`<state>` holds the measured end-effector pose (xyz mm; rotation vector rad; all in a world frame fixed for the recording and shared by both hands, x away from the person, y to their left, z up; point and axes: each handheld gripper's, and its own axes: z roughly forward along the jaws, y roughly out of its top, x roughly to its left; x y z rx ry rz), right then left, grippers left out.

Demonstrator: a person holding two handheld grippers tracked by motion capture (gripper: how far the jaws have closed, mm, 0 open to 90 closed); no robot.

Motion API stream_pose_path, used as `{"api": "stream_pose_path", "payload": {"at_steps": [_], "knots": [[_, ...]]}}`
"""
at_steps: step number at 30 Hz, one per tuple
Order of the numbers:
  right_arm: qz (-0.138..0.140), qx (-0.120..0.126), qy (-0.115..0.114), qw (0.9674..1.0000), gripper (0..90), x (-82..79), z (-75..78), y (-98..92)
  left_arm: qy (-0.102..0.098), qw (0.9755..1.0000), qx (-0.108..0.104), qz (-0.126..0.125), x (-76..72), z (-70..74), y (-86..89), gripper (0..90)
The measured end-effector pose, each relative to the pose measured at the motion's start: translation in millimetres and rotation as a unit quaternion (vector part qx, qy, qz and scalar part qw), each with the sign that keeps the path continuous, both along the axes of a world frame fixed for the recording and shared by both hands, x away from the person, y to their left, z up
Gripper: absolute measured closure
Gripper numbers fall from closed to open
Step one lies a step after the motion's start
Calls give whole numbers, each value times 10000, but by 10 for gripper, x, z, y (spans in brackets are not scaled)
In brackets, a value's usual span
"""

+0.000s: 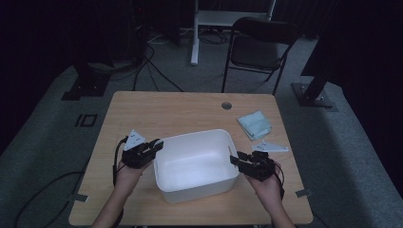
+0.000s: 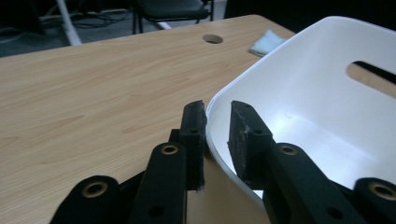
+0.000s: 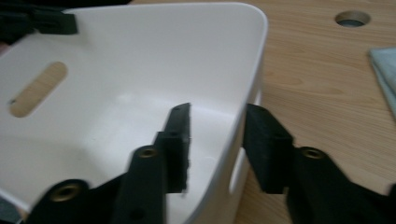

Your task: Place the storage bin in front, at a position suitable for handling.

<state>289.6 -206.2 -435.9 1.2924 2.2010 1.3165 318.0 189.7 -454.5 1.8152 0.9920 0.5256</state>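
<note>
Two grippers at white bin (image 1: 195,164) mid-table (image 1: 157,111). Left gripper (image 2: 217,137) straddling left wall, jaws slightly apart, one pad outside, one inside, not pressing. Right gripper (image 3: 217,144) straddling right wall by handle slot, jaws apart, gap visible either side. Cloth (image 1: 254,124) well apart, far right.

Bin (image 1: 195,164) mid-table (image 1: 157,111); cloth (image 1: 254,124) behind right; grippers flanking.
</note>
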Motion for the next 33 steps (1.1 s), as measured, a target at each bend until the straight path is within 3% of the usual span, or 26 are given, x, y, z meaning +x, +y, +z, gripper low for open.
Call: {"api": "stream_pose_path", "payload": {"at_steps": [2,4,7,12,18,23,33], "knots": [[-53,-81,35,9999,695,22,-21,-6,-17,9999,89,114,-8,8,-26,784],[-9,-3,66,10000,728,45,-25,-18,-16,9998,49,207,-12,3,-38,788],[-67,-137,-22,9999,752,74,-11,10,-33,9995,29,316,-20,-1,-56,793],[-115,-28,25,9999,778,222,-13,-9,-67,9988,24,474,-60,-7,-84,795],[-147,-28,-45,9999,807,409,-13,-17,-81,9983,-32,572,-87,-14,-109,776],[-241,-83,-150,9996,832,531,-13,-14,-89,9975,41,702,-95,-7,-168,767],[-105,-16,-173,9998,814,542,-25,-63,-151,9934,159,1124,-101,-8,-280,805]]}}
